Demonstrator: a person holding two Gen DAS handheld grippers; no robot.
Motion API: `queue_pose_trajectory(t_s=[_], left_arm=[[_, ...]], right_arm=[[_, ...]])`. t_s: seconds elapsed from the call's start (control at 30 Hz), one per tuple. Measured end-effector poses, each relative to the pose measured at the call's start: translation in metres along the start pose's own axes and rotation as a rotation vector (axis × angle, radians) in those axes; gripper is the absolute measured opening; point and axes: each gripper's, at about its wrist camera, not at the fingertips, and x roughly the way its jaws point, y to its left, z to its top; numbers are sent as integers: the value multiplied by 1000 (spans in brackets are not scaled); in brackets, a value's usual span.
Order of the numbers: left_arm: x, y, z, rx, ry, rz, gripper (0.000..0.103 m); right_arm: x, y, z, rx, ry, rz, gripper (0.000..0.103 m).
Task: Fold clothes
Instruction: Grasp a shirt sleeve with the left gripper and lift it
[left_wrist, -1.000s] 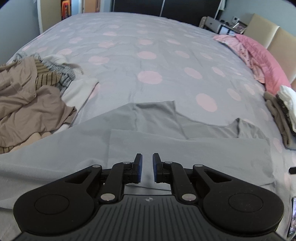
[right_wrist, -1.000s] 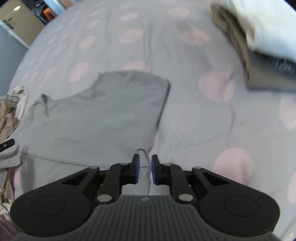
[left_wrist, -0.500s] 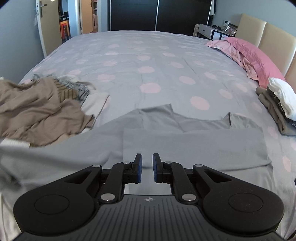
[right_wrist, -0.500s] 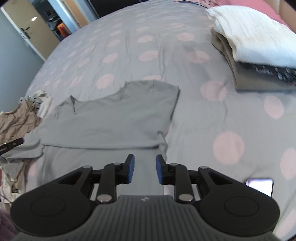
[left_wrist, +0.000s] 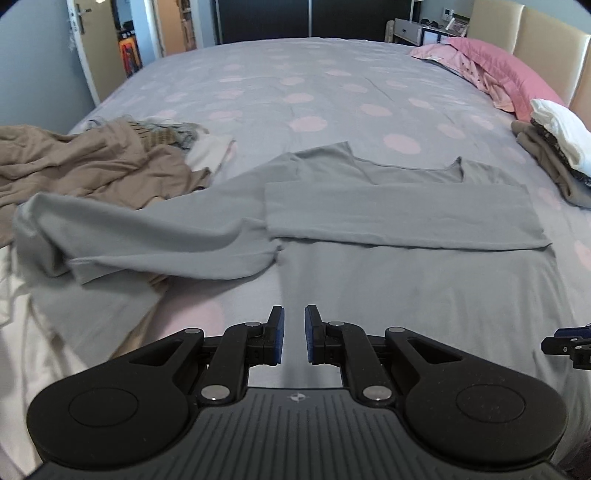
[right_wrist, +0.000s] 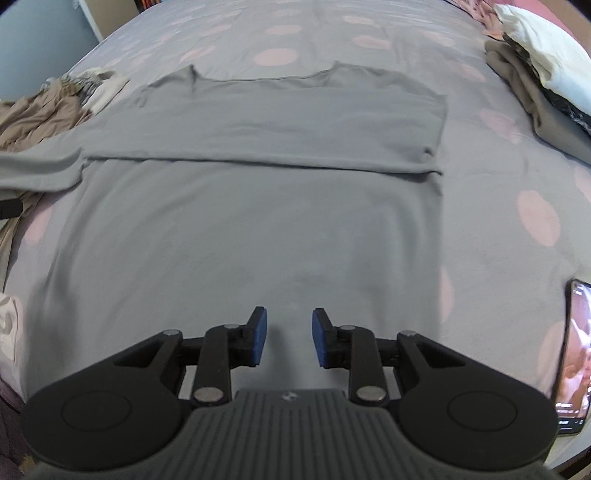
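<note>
While the grey long-sleeved shirt (right_wrist: 258, 206) lies flat on the polka-dot bedspread (left_wrist: 332, 85) with one sleeve (left_wrist: 399, 218) folded across its chest and the other draped over the beige laundry heap (left_wrist: 85, 170), the left gripper (left_wrist: 293, 334) and right gripper (right_wrist: 285, 338) hover above it, both parted and empty.

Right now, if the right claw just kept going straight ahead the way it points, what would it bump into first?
Probably the grey shirt spread on the bed: the right claw is open above the shirt's lower part, aimed toward the folded-over sleeve. Its height above the cloth is hard to judge.
</note>
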Motion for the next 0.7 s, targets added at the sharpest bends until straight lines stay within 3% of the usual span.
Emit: queue_pose_trajectory(t_s=[0.33,0.47,0.7], left_arm=[[-19,45,3,-89,-36,177,15],[-24,68,5,-160,-54,211,22],[-28,101,0,-267,-80,236,24]], right_arm=[[7,16,6,9,-24,-10,35],[12,19,9,0,-14,-22,40],[21,14,14,36,16,-27,40]])
